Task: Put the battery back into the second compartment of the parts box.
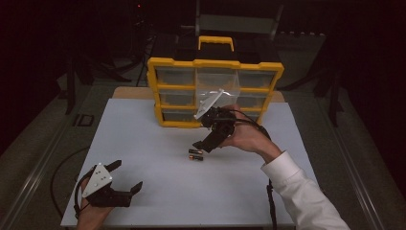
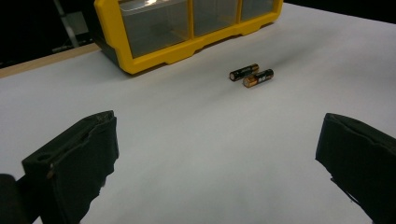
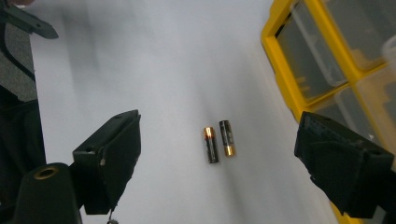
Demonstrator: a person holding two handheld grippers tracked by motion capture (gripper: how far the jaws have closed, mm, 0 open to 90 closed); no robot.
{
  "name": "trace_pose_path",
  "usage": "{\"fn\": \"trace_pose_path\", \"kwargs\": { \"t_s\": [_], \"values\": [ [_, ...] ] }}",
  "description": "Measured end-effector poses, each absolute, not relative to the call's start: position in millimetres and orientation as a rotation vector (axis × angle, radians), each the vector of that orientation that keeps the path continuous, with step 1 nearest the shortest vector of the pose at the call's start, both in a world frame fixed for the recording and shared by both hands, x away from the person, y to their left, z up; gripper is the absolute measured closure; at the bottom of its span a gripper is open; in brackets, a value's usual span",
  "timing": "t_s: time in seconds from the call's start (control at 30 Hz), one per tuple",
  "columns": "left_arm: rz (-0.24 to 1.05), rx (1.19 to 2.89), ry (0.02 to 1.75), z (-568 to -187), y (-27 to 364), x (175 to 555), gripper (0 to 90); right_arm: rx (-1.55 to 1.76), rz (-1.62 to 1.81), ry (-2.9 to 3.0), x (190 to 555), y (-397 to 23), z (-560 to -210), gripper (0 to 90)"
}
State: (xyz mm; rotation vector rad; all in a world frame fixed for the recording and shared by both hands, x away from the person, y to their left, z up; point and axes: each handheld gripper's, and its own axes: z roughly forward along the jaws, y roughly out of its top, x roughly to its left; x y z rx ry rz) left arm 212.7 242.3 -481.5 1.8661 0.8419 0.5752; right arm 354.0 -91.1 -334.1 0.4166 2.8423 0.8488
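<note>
Mid-table, two batteries (image 1: 195, 154) lie side by side, just in front of the yellow drawer box (image 1: 214, 91). Right gripper (image 1: 205, 143) hovers over them, jaws wide, likely lining up a pick (my guess). Left gripper (image 1: 125, 178) waits near the front edge, jaws wide, empty.

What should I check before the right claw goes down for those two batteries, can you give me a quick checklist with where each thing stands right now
1. Right claw open: ok, jaws stand wide apart.
2. Right claw holds nothing: ok.
3. Two batteries between its jaws in the right gripper view: ok, lying side by side on the white table.
4. Batteries clear of the yellow organizer: ok, a gap of bare table shows.
5. Left claw out of the way: ok, open, near the table's front edge.
6. Whether the batteries touch each other: cannot tell.
</note>
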Motion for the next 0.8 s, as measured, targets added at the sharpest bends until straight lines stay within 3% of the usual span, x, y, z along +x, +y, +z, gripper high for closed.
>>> {"fn": "trace_pose_path", "kwargs": {
  "t_s": [0.8],
  "values": [
    [0.579,1.866,0.839,-481.0,242.7,212.4,0.2,0.447,0.765,2.887,361.9,-81.7,-395.9,15.9]
  ]
}}
